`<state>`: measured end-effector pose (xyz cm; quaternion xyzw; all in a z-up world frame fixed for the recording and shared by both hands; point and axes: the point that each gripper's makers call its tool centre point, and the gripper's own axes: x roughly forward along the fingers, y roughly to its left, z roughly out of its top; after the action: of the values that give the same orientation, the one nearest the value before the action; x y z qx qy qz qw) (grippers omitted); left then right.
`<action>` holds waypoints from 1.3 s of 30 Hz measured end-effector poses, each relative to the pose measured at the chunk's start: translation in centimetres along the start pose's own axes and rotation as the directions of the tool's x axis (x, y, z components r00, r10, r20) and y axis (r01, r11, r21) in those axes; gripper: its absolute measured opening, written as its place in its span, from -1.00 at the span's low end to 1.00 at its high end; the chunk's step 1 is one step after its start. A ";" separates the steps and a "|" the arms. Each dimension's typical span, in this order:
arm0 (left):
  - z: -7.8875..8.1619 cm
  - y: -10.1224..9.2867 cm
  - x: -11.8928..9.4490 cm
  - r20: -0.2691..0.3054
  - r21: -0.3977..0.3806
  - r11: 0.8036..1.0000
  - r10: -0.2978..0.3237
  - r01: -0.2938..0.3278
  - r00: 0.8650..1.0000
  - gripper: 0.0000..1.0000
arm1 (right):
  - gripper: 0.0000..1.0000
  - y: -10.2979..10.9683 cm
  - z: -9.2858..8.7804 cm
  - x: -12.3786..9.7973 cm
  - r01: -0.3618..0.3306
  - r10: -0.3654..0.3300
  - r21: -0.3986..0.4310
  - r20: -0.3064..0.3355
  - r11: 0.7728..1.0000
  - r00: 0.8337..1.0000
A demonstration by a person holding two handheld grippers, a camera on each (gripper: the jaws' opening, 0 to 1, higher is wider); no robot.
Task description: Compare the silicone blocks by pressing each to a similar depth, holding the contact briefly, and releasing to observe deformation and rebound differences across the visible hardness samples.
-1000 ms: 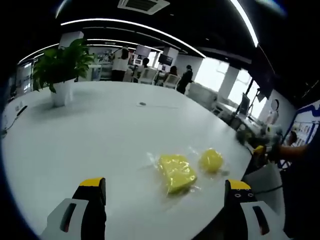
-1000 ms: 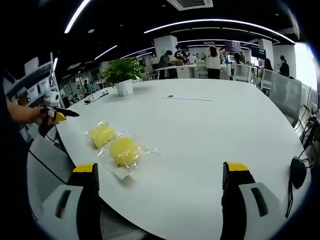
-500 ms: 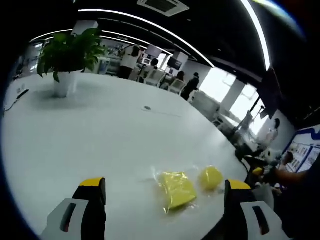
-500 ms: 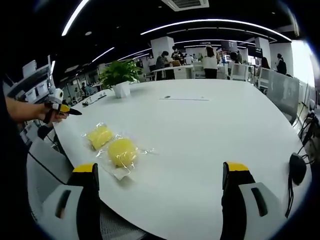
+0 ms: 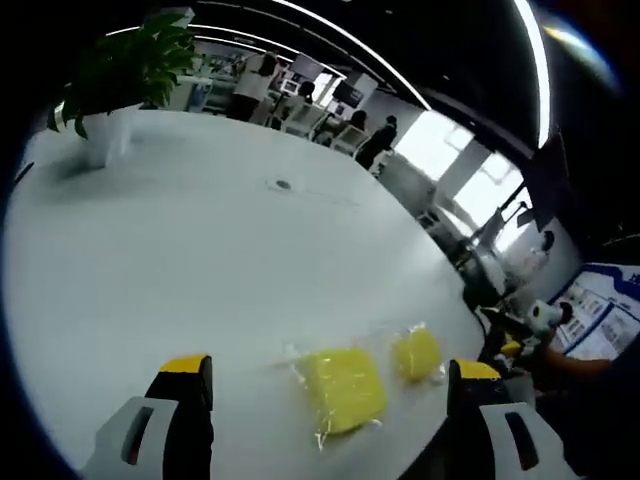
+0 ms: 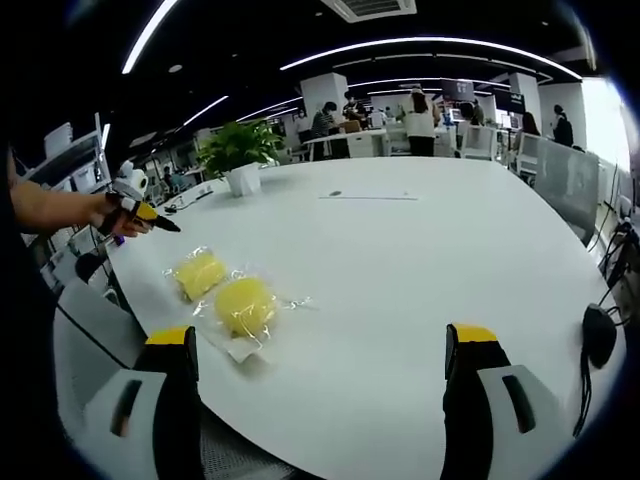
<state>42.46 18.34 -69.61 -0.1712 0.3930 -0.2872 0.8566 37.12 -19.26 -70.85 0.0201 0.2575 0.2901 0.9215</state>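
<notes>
Both claws stand wide open and hold nothing, above the near edge of a big white table (image 6: 420, 260). Ahead of the left claw (image 5: 330, 425), between its jaws, lie two yellow silicone blocks in clear wrap, the square block (image 5: 345, 388) just beside the round block (image 5: 416, 352). From the right claw (image 6: 320, 400) they lie ahead to the left. Farther off stands a potted plant (image 6: 238, 152); beyond are office desks and people. In the right gripper view a hand (image 6: 115, 213) grips the left claw. No writing is readable.

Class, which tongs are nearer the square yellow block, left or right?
Left. Left tongs hover beside the square block; right tongs sit farther off, past the round block.
</notes>
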 end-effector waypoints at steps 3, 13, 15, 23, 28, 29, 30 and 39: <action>-0.2 0.4 1.0 -0.039 -0.008 1.000 -0.004 0.004 0.999 0.94 | 0.93 -0.2 0.0 0.0 0.001 -0.001 0.002 -0.004 1.000 1.000; -1.6 1.7 3.0 -0.139 -0.092 0.994 -0.076 0.064 0.987 0.47 | 0.93 -0.6 -0.5 -0.1 0.010 -0.010 0.026 -0.014 1.000 1.000; -1.8 2.6 3.5 -0.131 -0.114 0.992 -0.067 0.052 0.989 0.40 | 0.93 -0.6 -0.7 -0.1 0.011 -0.010 0.033 -0.014 0.999 1.000; -2.9 2.7 4.8 -0.157 -0.180 0.981 -0.108 0.079 0.982 0.09 | 0.93 -0.1 -1.2 -0.5 0.012 -0.011 0.043 -0.022 0.999 1.000; -4.0 2.2 5.5 -0.178 -0.215 0.970 -0.155 0.115 0.972 -0.12 | 0.93 -0.1 -1.2 -0.6 0.014 -0.013 0.045 -0.024 0.999 1.000; -4.4 2.2 5.6 -0.192 -0.258 0.960 -0.165 0.113 0.967 -0.19 | 0.93 0.0 -1.2 -0.6 0.012 -0.011 0.047 -0.024 0.999 1.000; -4.5 2.2 5.7 -0.192 -0.273 0.955 -0.172 0.116 0.966 -0.26 | 0.93 0.1 -1.2 -0.6 0.010 -0.009 0.048 -0.026 0.999 1.000; -4.1 2.3 6.4 -0.155 -0.321 0.935 -0.210 0.152 0.965 -0.58 | 0.93 0.4 -1.7 -0.7 0.016 -0.014 0.052 -0.035 0.999 0.999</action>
<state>43.51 15.84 -77.05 -0.3098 0.4938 -0.3153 0.7488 35.59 -19.48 -71.97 0.0371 0.2810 0.2768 0.9182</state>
